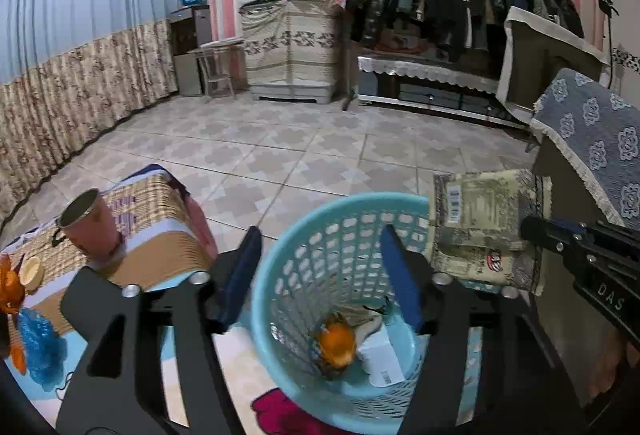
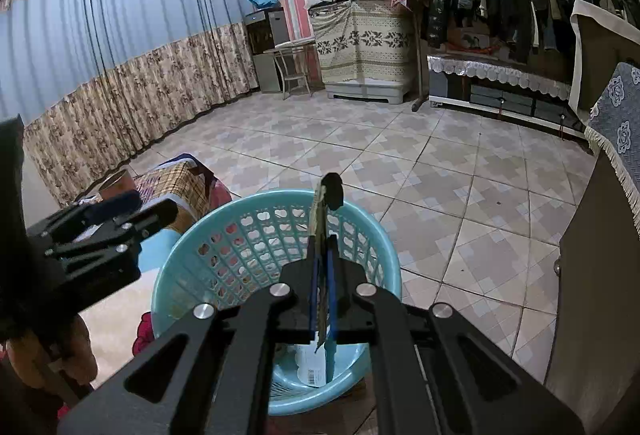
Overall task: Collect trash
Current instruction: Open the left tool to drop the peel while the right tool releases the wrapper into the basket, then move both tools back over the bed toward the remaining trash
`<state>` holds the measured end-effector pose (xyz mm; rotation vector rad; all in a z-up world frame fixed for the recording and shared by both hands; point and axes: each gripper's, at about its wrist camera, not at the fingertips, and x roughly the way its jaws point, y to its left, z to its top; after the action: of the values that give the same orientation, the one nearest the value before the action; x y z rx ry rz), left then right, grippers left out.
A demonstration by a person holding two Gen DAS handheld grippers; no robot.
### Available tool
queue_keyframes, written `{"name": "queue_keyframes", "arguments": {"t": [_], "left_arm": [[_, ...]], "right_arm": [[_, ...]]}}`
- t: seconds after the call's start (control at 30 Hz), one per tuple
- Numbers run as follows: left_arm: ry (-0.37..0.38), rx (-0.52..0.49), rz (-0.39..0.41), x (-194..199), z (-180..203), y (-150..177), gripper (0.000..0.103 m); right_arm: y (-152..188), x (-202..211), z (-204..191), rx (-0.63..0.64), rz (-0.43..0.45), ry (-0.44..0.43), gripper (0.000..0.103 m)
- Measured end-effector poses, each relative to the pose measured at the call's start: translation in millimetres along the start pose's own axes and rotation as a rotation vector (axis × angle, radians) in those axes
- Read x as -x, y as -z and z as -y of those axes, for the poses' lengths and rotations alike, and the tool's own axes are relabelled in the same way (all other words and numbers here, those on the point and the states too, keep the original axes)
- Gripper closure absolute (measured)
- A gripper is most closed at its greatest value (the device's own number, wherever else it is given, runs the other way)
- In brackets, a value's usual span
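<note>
My left tool (image 1: 320,275) hangs released above the light-blue perforated trash basket (image 1: 280,275), nothing between its blue pads. Inside the basket lie orange peel (image 1: 336,345) and a white barcoded carton (image 1: 380,359). My right tool (image 2: 322,231) is clenched on a flat printed wrapper (image 1: 480,219), held edge-up over the basket's rim. A metal cup (image 1: 90,225) stands on the cloth-covered bench (image 1: 160,231) beside it.

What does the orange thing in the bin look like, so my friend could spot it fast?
Find the light blue plastic basket with lattice holes, standing on the tiled floor. Look at its bottom: the crumpled orange wrapper lies there beside a white box. It is the only bright orange, shiny thing inside.
</note>
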<state>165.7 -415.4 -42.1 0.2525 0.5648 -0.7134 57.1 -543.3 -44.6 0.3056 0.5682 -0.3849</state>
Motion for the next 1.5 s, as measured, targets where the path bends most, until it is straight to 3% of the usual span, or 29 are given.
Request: {"name": "queue_keyframes", "arguments": {"t": [0.07,0.3,0.7,0.77,0.83,0.87,0.97,1.1,1.23,1.5], "left_arm": [[-0.025,0.006,0.013,5,-5,0,0.026],[-0.117,0.017,0.053,23,-27,-5,0.011],[-0.189,0.025,0.082,54,-50,0,0.006],[-0.198,0.036,0.08,58,-57,1,0.006],[-0.205,0.049,0.08,62,-62,1,0.006],[-0.208,0.057,0.08,65,-66,1,0.006],[-0.217,0.083,0.085,72,-79,2,0.006],[-0.231,0.106,0.084,81,-95,5,0.006],[-0.252,0.135,0.084,91,-114,13,0.006],[-0.307,0.16,0.074,114,-154,37,0.006]], "right_arm": [[0,-2,1,-0.001,-0.002,-0.003,0.099],[2,-11,-9,0.004,-0.015,-0.021,0.099],[-3,-34,-34,-0.007,-0.059,-0.013,0.097],[-3,-40,-36,-0.003,-0.076,0.003,0.09],[1,-44,-39,0.001,-0.079,0.021,0.042],[3,-45,-41,0.003,-0.073,0.027,0.038],[9,-52,-45,0.02,-0.106,0.043,0.037],[18,-52,-51,0.024,-0.119,0.053,0.019],[18,-45,-56,0.016,-0.107,0.065,0.01],[17,-34,-75,-0.011,-0.059,0.083,0.005]]}}
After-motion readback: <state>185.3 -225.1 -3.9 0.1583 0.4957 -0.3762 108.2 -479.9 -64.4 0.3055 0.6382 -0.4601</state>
